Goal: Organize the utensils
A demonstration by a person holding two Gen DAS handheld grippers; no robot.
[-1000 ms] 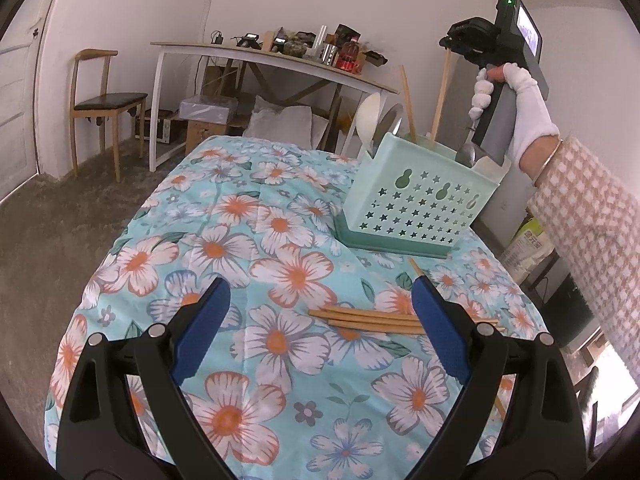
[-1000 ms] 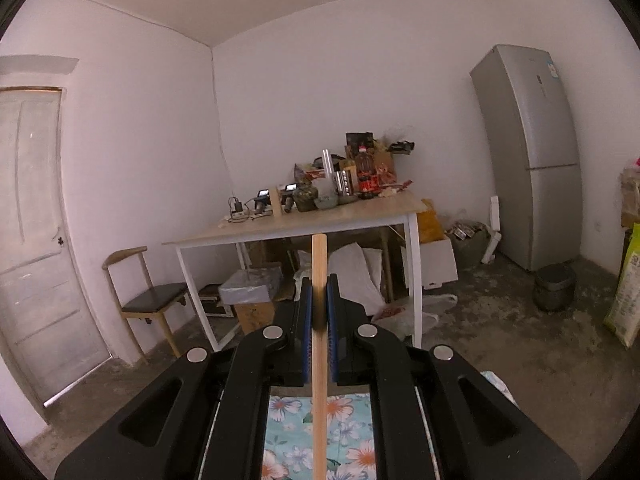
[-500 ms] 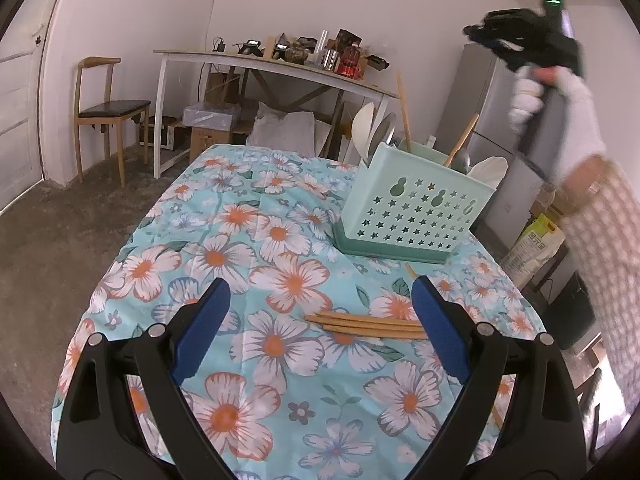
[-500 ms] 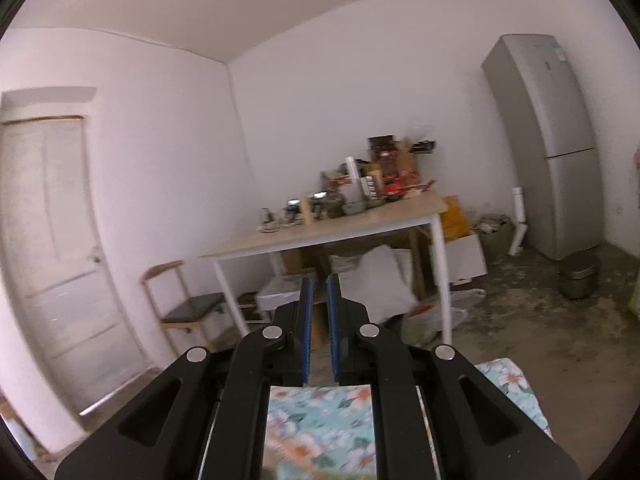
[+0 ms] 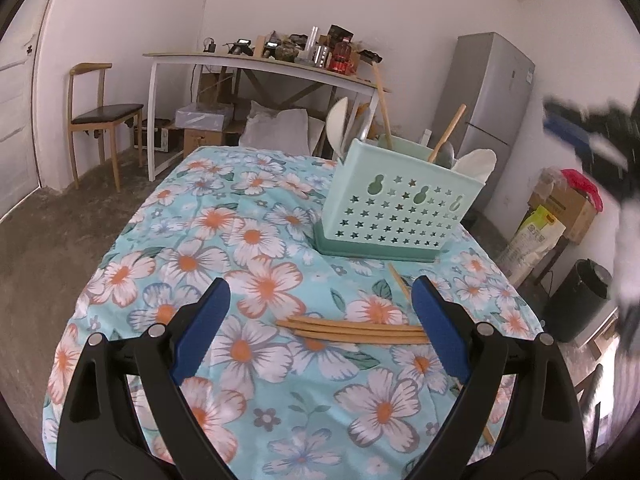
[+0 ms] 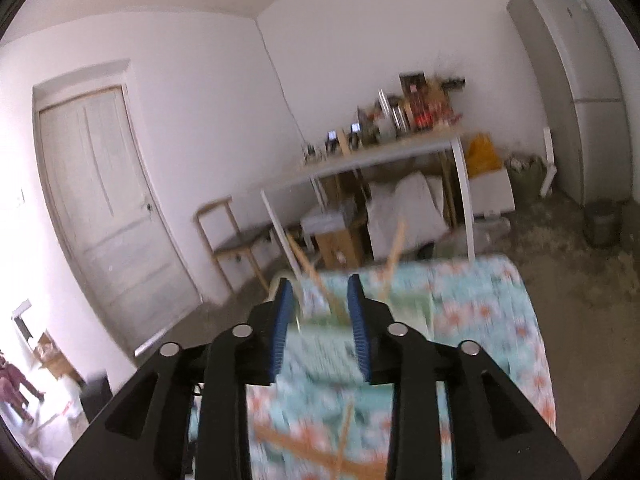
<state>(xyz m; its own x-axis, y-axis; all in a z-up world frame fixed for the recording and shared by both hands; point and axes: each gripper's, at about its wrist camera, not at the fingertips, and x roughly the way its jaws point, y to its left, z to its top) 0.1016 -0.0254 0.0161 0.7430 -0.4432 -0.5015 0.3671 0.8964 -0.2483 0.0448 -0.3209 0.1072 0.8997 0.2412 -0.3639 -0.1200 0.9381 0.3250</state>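
Left tool [image 5: 320,312]: jaws wide apart, empty, hovering low over the floral counter [image 5: 192,264].
Right tool [image 6: 320,320]: jaws just opening, parted, nothing gripped; view blurred.
Chopsticks [image 5: 352,330]: loose bundle flat on the counter, between the left tool's pads, near the caddy.
Caddy [image 5: 396,212]: mint, star-punched, upright, utensils standing inside.

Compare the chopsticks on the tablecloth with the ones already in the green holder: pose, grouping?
Pose: the loose chopsticks lie flat on the floral tablecloth; the chopsticks in the holder stand upright, leaning.
Grouping: the loose ones lie bundled side by side in front of the utensil holder, between the open pads of the left gripper; the stored ones stand apart, among spoons.
Shared: the same light wood.
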